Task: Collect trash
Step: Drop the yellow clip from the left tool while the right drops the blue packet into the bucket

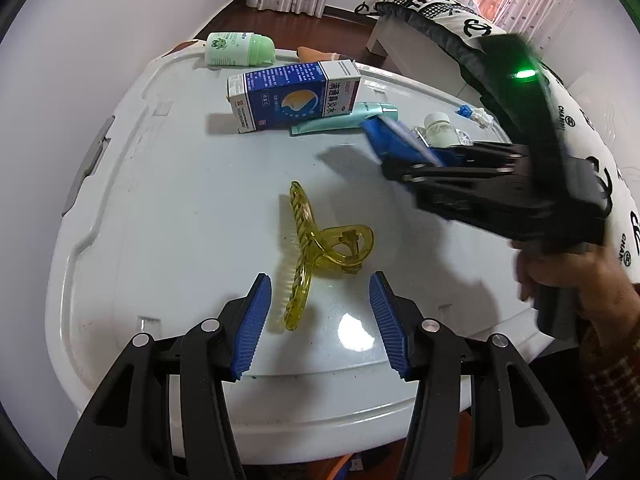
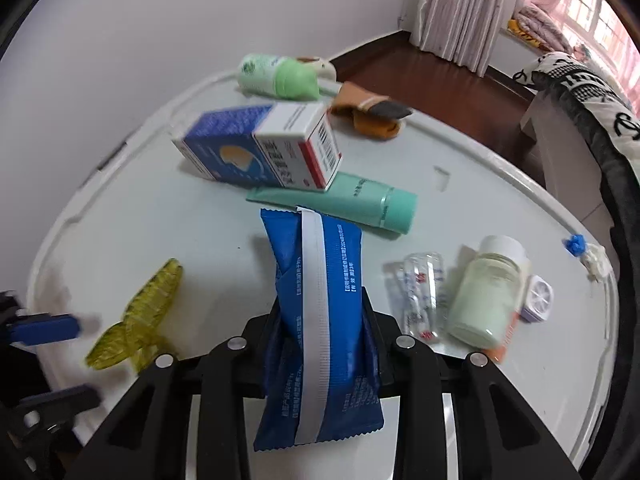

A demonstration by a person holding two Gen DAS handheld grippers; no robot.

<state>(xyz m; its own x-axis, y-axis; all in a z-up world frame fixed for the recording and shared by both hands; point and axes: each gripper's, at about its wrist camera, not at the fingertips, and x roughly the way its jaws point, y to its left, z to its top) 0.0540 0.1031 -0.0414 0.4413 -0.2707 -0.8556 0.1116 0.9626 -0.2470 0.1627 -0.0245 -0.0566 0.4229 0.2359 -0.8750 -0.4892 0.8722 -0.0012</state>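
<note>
A blue foil wrapper packet (image 2: pixel 320 304) with a white seam strip is pinched at its waist by my right gripper (image 2: pixel 322 300), which is shut on it just above the white bin lid (image 2: pixel 200 240). From the left wrist view, the same packet (image 1: pixel 394 142) sticks out of the right gripper (image 1: pixel 400 152) at the lid's right side. My left gripper (image 1: pixel 320 284) hangs open over a yellow hair claw clip (image 1: pixel 316 248), its blue pads apart and nothing gripped. The clip (image 2: pixel 140 312) lies at the lid's left in the right wrist view.
On the lid lie a blue medicine box (image 2: pixel 260 148), a teal tube (image 2: pixel 344 204), a green bottle (image 2: pixel 276 74), a pale bottle with white cap (image 2: pixel 486 296), a clear plastic vial pack (image 2: pixel 420 292) and a brown cloth piece (image 2: pixel 372 112). A bed (image 1: pixel 440 4) stands right.
</note>
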